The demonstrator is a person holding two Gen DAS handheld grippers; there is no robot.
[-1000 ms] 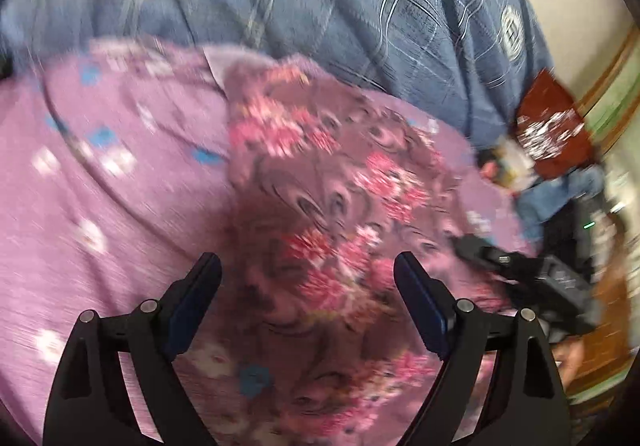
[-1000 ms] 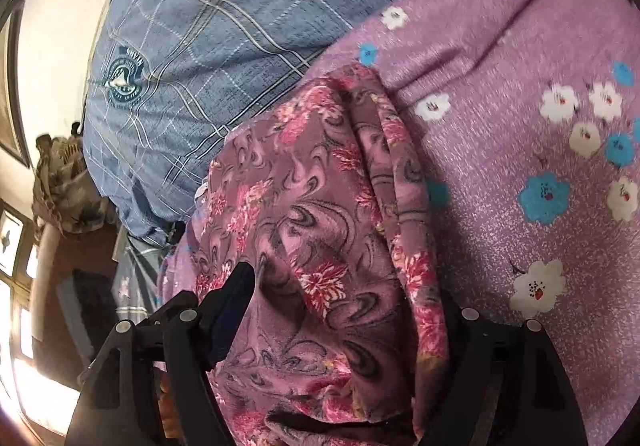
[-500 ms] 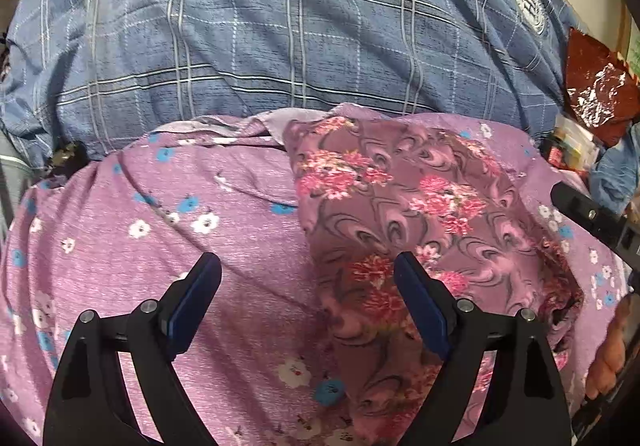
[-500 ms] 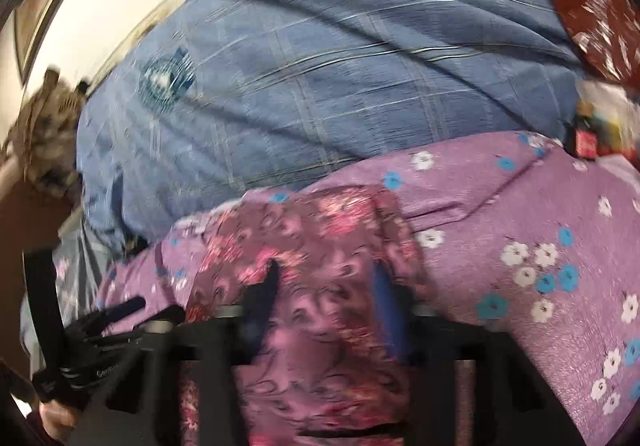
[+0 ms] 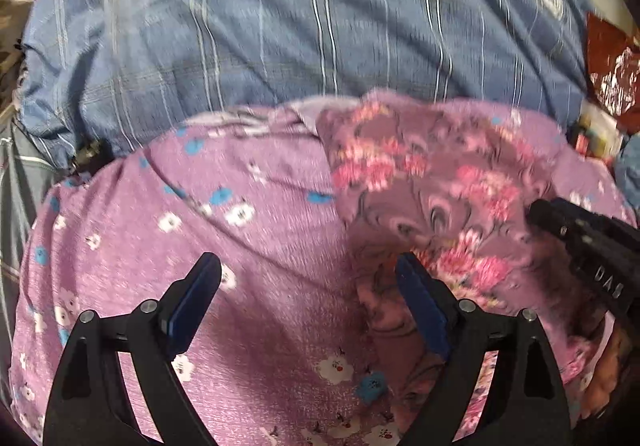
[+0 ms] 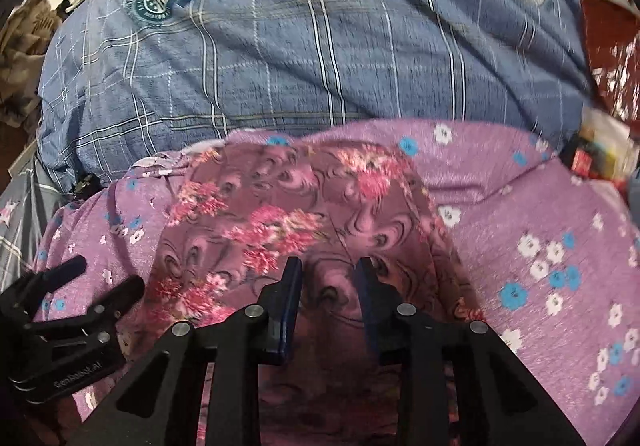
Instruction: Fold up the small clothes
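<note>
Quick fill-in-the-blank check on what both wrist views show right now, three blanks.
1. The swirl-print cloth lies on a purple sheet printed with ____.
2. Beyond the sheet lies a ____ checked blanket.
3. The ____ gripper is wide open, over the sheet.
Missing: flowers; blue; left

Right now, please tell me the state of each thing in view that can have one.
left gripper: open, empty, over the purple sheet.
right gripper: jaws narrow, floral garment between them.
floral garment: bunched, lying on the sheet.
purple sheet: spread, wrinkled.
blue plaid cover: spread behind.
</note>
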